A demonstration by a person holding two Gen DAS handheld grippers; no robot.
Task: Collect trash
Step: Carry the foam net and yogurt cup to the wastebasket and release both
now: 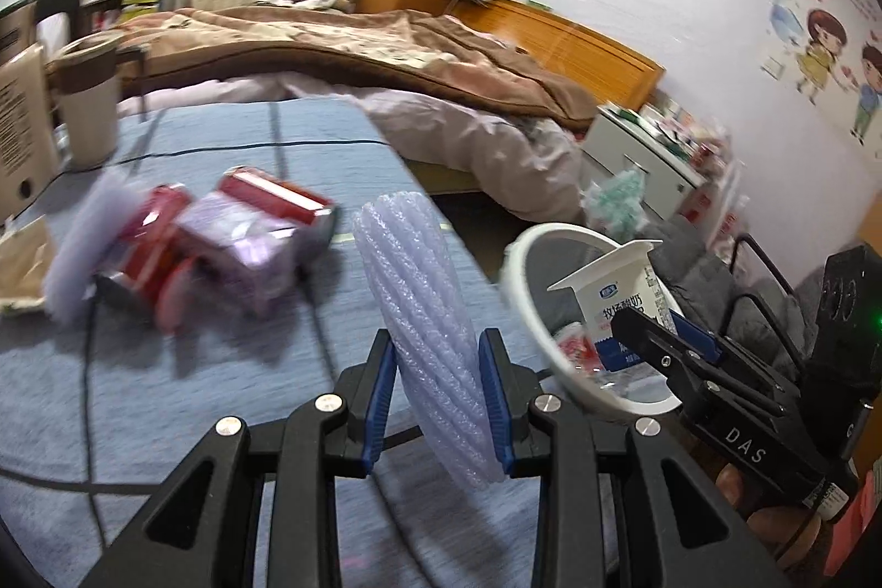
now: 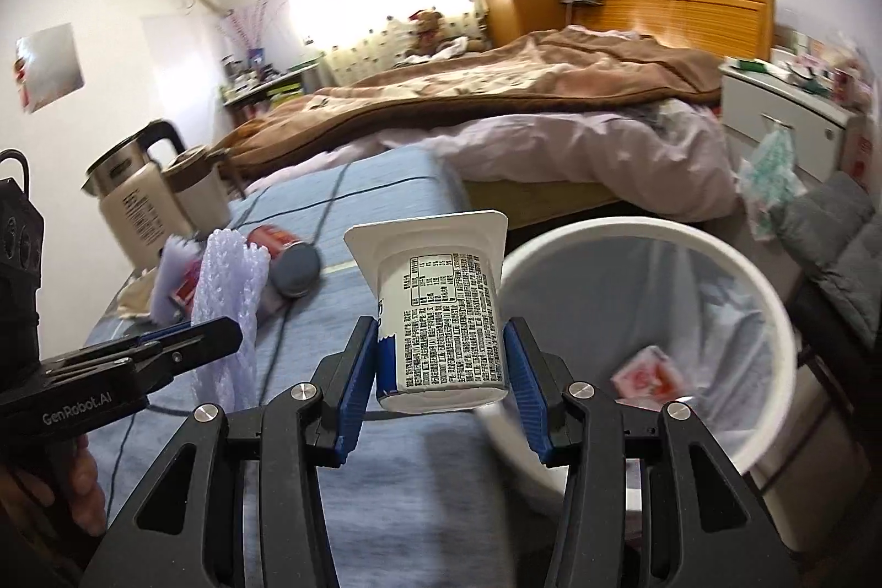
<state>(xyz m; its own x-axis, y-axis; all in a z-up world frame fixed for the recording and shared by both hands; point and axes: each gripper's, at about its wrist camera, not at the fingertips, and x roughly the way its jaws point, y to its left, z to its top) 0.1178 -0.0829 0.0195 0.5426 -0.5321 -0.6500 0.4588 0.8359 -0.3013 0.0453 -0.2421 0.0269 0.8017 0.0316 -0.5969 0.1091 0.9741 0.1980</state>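
Note:
My left gripper (image 1: 436,392) is shut on a pale purple foam net sleeve (image 1: 427,312) and holds it upright above the blue cloth; the sleeve also shows in the right wrist view (image 2: 229,296). My right gripper (image 2: 441,370) is shut on a white yogurt cup (image 2: 441,307), upright, just left of the white trash bin (image 2: 711,252). The cup shows over the bin in the left wrist view (image 1: 617,301). A red wrapper (image 2: 645,376) lies in the bin. Red cans (image 1: 270,197) and a purple packet (image 1: 242,252) lie on the cloth.
A kettle (image 2: 138,202) and a beige mug (image 1: 91,103) stand at the table's far left. Black cables (image 1: 314,312) cross the blue cloth (image 1: 165,395). A bed (image 2: 496,103) lies behind. A white cabinet (image 2: 783,108) and a grey cushion (image 2: 827,252) stand right.

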